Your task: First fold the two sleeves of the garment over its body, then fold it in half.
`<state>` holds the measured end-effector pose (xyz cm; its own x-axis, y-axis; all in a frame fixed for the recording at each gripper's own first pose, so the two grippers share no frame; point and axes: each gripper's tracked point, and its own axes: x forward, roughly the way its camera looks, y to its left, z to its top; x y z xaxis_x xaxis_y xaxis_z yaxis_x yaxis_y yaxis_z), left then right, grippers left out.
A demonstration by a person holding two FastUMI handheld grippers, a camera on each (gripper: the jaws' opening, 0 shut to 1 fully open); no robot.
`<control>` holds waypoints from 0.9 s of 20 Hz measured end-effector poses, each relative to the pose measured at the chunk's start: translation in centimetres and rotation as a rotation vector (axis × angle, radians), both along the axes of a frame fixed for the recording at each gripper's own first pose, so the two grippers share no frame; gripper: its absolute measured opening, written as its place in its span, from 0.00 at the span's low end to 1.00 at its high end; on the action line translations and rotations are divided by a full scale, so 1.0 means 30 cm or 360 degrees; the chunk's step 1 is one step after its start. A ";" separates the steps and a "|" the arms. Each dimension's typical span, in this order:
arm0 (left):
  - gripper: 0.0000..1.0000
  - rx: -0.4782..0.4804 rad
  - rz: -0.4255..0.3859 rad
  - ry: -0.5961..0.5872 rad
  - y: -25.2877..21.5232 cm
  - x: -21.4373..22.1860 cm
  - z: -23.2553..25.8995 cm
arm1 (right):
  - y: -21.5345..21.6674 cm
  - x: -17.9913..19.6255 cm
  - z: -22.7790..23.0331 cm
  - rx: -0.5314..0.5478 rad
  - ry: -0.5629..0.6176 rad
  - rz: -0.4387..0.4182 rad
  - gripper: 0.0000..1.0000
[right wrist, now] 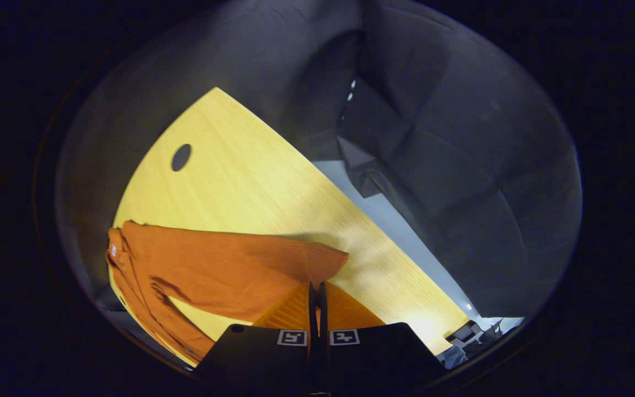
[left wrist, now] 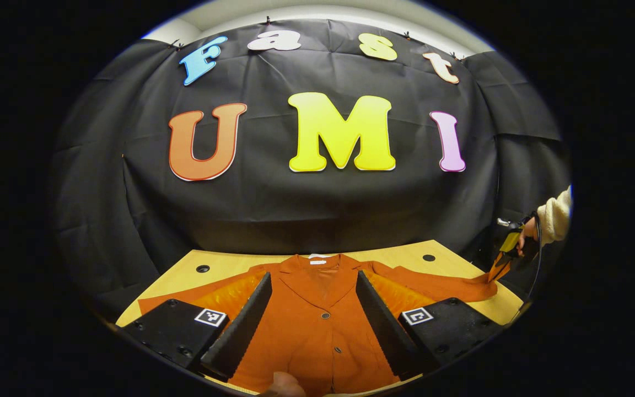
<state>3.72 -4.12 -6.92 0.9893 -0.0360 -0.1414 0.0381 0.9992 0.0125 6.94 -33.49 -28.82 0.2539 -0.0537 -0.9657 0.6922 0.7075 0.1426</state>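
An orange buttoned jacket (left wrist: 317, 331) lies flat on the wooden table (left wrist: 405, 256), collar toward the far edge. My left gripper (left wrist: 313, 275) hovers open over the jacket's chest, its fingers wide apart with nothing between them. The jacket's sleeve (left wrist: 439, 286) stretches out to the right, where its cuff rises into my right gripper (left wrist: 498, 271), held by a hand in a cream sleeve (left wrist: 554, 215). In the right gripper view, that gripper (right wrist: 316, 289) is shut on the lower edge of the sleeve (right wrist: 229, 264) near the cuff, which is slightly lifted and casts a shadow on the table (right wrist: 251, 182).
The table has round cable holes (left wrist: 203, 268) (left wrist: 429, 257) near its back edge, one cable hole (right wrist: 181, 157) also in the right gripper view. Black cloth walls close in behind and beside it. A grey floor strip (right wrist: 383, 215) runs past the table's right edge.
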 end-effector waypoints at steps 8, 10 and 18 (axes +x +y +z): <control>0.99 -0.0035 0.0008 -0.0045 0.071 -0.015 0.022 | 0.294 0.192 0.289 -0.0028 -0.0236 0.0285 0.00; 0.99 -0.0044 0.0033 -0.0042 0.113 -0.023 0.016 | 0.433 0.270 0.358 -0.0026 -0.0297 0.0396 0.00; 0.99 -0.0009 0.0180 -0.0074 0.356 -0.068 0.015 | 1.070 0.514 0.403 0.0073 -0.0370 0.0790 0.00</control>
